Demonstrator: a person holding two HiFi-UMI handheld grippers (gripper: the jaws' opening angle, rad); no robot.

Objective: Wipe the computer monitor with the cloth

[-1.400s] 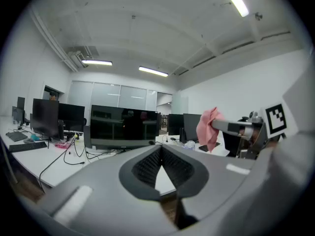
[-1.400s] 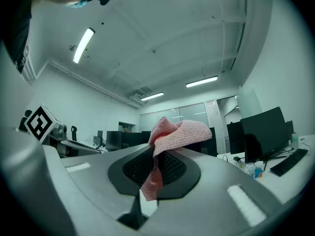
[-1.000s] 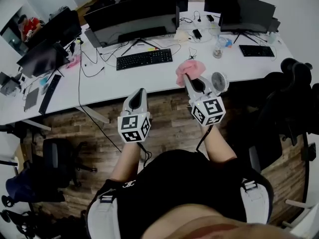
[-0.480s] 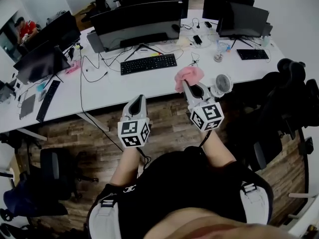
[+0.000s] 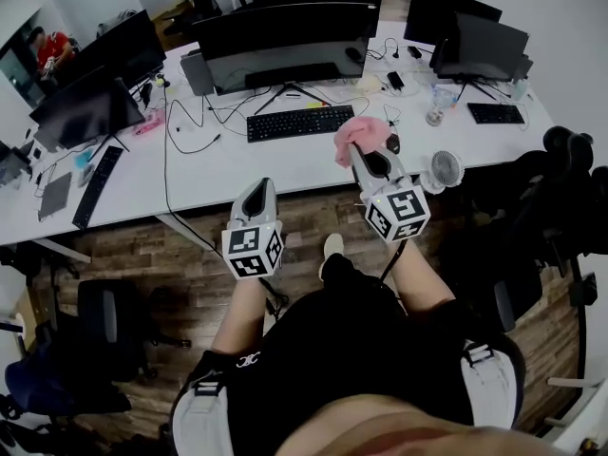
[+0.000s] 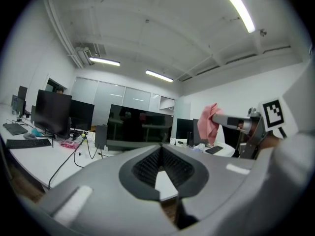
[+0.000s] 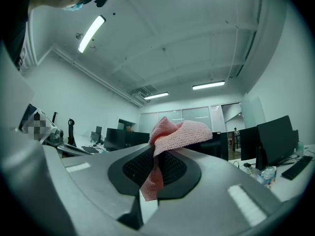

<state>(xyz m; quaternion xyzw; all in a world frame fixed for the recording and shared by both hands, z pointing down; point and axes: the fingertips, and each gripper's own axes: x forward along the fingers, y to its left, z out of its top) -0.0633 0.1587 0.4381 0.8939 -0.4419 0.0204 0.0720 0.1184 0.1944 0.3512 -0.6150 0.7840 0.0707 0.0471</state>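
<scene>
The right gripper, clamping the crumpled pink knitted cloth, is advancing toward the wide black curved monitor; the left gripper is trailing, jaws together, empty.

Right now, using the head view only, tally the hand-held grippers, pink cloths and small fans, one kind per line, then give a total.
Hand-held grippers: 2, the left hand-held gripper and the right hand-held gripper
Pink cloths: 1, the pink cloth
Small fans: 1, the small fan
Total: 4

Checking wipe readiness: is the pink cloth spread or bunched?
Bunched: the pink knitted cloth sits crumpled in the right hand-held gripper.
</scene>
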